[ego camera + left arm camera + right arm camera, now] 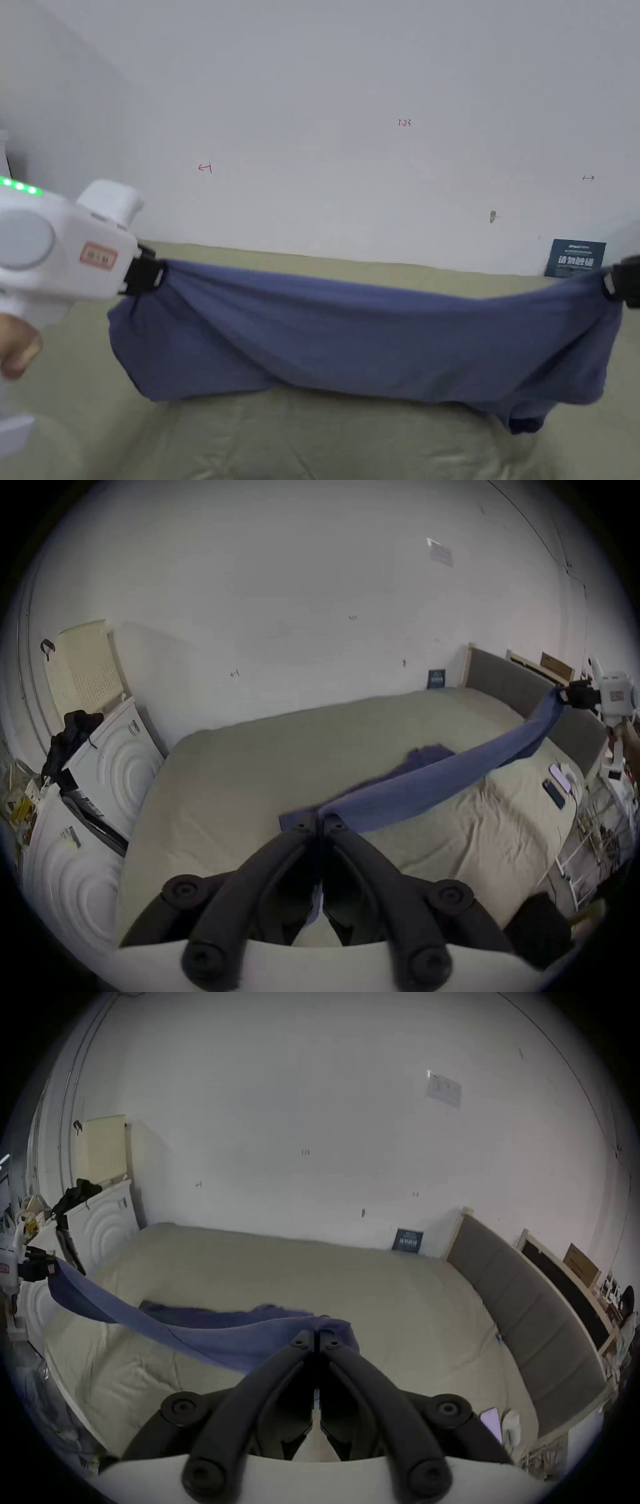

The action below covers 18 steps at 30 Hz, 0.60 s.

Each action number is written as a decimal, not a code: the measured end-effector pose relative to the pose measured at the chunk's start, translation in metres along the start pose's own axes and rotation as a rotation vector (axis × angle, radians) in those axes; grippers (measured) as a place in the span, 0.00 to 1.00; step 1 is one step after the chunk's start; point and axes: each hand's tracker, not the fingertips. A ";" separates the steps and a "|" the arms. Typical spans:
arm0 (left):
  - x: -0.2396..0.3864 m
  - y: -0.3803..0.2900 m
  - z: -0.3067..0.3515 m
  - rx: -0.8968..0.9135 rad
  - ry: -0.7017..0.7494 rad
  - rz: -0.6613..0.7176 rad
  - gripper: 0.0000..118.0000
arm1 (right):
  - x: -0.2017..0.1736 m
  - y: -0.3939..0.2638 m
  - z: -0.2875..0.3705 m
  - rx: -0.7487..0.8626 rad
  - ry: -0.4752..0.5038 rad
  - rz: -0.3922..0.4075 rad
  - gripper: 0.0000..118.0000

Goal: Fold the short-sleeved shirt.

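Two grippers hold one blue shirt (369, 337) stretched between them above a bed (312, 437) with an olive-beige cover; the left gripper (147, 275) pinches one end with its jaws pressed together on the cloth, and the right gripper (615, 284) clamps the other end the same way at the frame's edge; the cloth sags in the middle, its lower edge trailing on the bed. In the left gripper view the shirt (415, 788) runs from the closed jaws to the far right gripper (575, 696); in the right gripper view it (207, 1328) runs off to the left gripper (38, 1267). One hand (15, 347) shows below the white gripper body, which carries one small red-bordered label (98, 255), too blurred to read. One dark sign (575, 258) leans on the white wall (350, 125) at the bed's far corner, its writing too small to make out; three small red marks (404, 123) sit on the wall. Two phones (557, 785) lie side by side near the grey headboard (512, 684).
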 end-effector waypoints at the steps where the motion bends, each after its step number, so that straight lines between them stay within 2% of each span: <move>1: 0.006 -0.018 0.004 -0.018 -0.009 -0.003 0.02 | 0.001 -0.019 0.008 -0.019 0.004 -0.011 0.01; 4: 0.021 -0.072 0.011 -0.082 -0.055 0.018 0.02 | 0.005 -0.069 0.023 -0.072 0.014 -0.011 0.01; 8: 0.040 -0.140 0.010 -0.181 -0.095 0.038 0.02 | 0.009 -0.133 0.035 -0.155 0.029 -0.065 0.01; 10: 0.048 -0.170 0.006 -0.227 -0.105 0.036 0.02 | 0.009 -0.165 0.035 -0.212 0.042 -0.067 0.01; 18: 0.060 -0.244 -0.002 -0.350 -0.151 0.108 0.02 | 0.013 -0.257 0.019 -0.398 0.044 -0.107 0.01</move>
